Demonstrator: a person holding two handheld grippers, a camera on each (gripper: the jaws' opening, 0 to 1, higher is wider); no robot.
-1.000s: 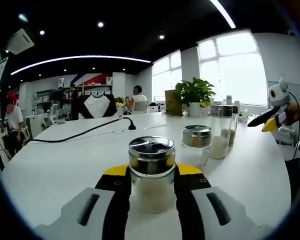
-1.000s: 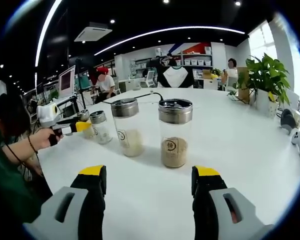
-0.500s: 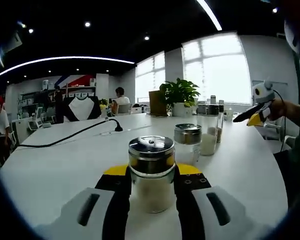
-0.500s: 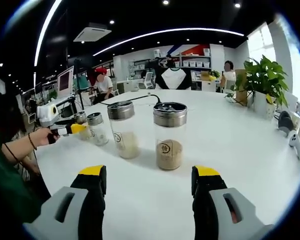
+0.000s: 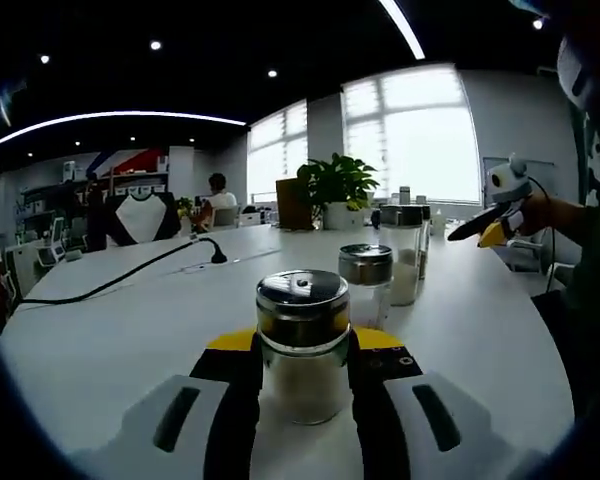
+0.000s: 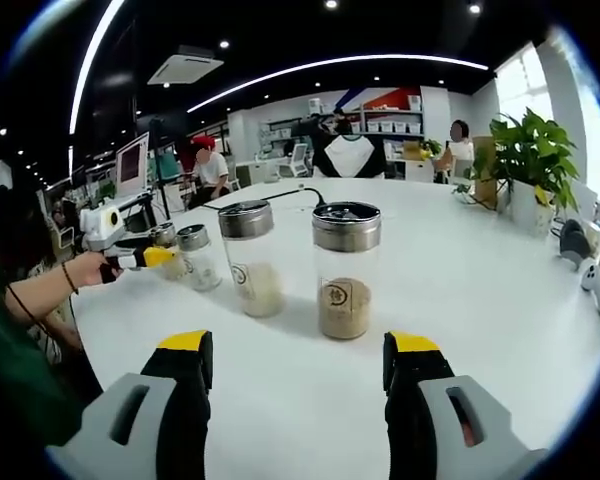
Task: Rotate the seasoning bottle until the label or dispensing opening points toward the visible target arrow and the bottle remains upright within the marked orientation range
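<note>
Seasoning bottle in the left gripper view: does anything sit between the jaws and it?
No. The seasoning bottle stands upright on the white table right between the left gripper jaws, which press its sides. No target arrow is visible.

Left gripper view: rides low over the white table [image 5: 110, 340], faces along the jar row toward the windows [image 5: 410, 140]; very near, small shaker jar [image 5: 302, 345] pressed between own jaws, left gripper [image 5: 302, 375].
Right gripper view: sits higher and farther back, faces across the table [image 6: 500, 290] toward the office shelves [image 6: 380, 125]; tall jars [image 6: 345, 270] a short way ahead of right gripper [image 6: 298, 385].
Shared: same jar row, potted plant [image 5: 335, 190], black cable [image 5: 130, 275]; each gripper appears in the other's view.
</note>
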